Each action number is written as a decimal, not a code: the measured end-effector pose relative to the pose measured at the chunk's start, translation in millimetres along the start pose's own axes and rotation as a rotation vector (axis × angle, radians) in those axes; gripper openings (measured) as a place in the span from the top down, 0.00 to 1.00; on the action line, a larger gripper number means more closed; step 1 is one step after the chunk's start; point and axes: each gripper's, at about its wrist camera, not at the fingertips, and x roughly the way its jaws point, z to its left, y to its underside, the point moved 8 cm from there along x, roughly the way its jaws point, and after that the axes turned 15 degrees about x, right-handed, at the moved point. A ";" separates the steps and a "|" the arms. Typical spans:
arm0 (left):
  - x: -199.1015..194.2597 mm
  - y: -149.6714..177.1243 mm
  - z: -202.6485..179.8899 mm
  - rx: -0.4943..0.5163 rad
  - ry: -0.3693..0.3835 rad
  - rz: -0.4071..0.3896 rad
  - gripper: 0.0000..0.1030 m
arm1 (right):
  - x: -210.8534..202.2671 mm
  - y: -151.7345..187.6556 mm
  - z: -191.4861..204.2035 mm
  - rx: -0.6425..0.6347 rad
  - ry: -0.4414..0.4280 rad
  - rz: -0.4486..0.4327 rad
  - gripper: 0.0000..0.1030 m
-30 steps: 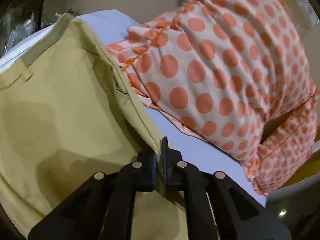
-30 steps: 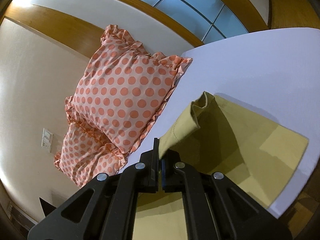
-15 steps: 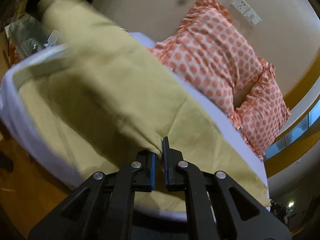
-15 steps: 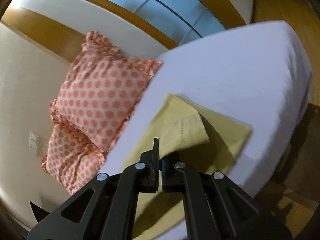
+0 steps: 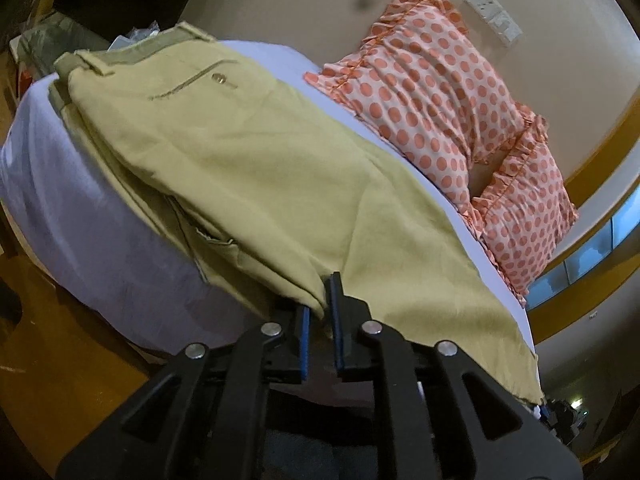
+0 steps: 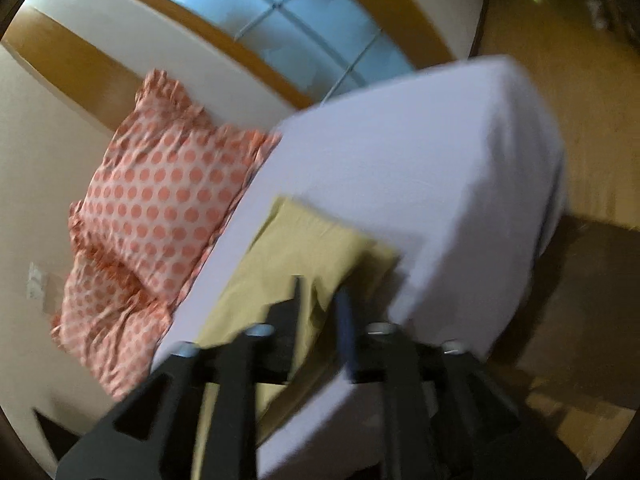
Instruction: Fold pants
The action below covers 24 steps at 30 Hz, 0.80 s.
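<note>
Khaki pants (image 5: pixel 256 168) lie folded lengthwise on the white bed (image 5: pixel 80 208), waistband at the far left, back pocket button up. My left gripper (image 5: pixel 320 312) sits at the near edge of the pants with its jaws slightly apart around the fabric edge. In the right wrist view, the leg end of the pants (image 6: pixel 304 248) lies flat on the bed (image 6: pixel 440 168). My right gripper (image 6: pixel 320 312) is open just above the cloth; the view is blurred.
Two orange polka-dot pillows (image 5: pixel 440 92) lean against the wall behind the pants, also in the right wrist view (image 6: pixel 160 200). The bed edge drops to a wooden floor (image 6: pixel 580 100). Clutter sits past the bed's far left end (image 5: pixel 48 40).
Both grippers brought the lifted half of the pants down and toward the near bed edge. The right gripper opened and let go; the left jaws parted slightly.
</note>
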 end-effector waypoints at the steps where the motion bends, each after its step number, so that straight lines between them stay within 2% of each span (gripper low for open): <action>1: -2.6 0.9 -1.1 0.009 -0.002 -0.005 0.84 | -5.1 -4.6 -2.7 -0.011 0.012 -0.042 0.56; 2: -6.5 2.0 -2.1 0.019 -0.005 -0.012 0.79 | -6.3 -7.0 -4.8 -0.014 0.018 -0.057 0.56; 6: -19.7 4.9 0.7 0.023 -0.014 -0.033 0.72 | 7.3 -8.8 -16.0 -0.002 0.037 -0.039 0.56; 10: -35.8 5.8 11.9 -0.005 -0.034 -0.074 0.66 | 13.3 -1.0 -8.0 -0.072 0.020 -0.058 0.56; 11: -38.7 5.1 14.2 -0.011 -0.039 -0.085 0.65 | 16.1 4.2 -4.3 -0.104 0.005 -0.048 0.67; 13: -42.9 3.7 19.4 -0.019 -0.048 -0.099 0.63 | 25.9 16.6 0.0 -0.122 -0.037 0.026 0.82; 15: -45.8 2.6 23.9 -0.030 -0.055 -0.114 0.60 | 29.1 21.7 2.7 -0.145 -0.055 0.023 0.91; 17: -46.9 2.4 29.1 -0.042 -0.067 -0.118 0.55 | 30.1 24.5 8.2 -0.162 -0.085 0.021 0.94; 19: -48.4 3.2 35.0 -0.047 -0.077 -0.121 0.52 | 26.1 29.4 23.7 -0.194 -0.128 0.022 0.94; 21: -50.2 3.2 39.8 -0.058 -0.091 -0.129 0.50 | 20.7 44.0 59.0 -0.256 -0.194 0.044 0.94; 24: -53.6 2.7 42.9 -0.064 -0.099 -0.145 0.46 | 9.0 95.0 138.7 -0.374 -0.364 0.137 0.94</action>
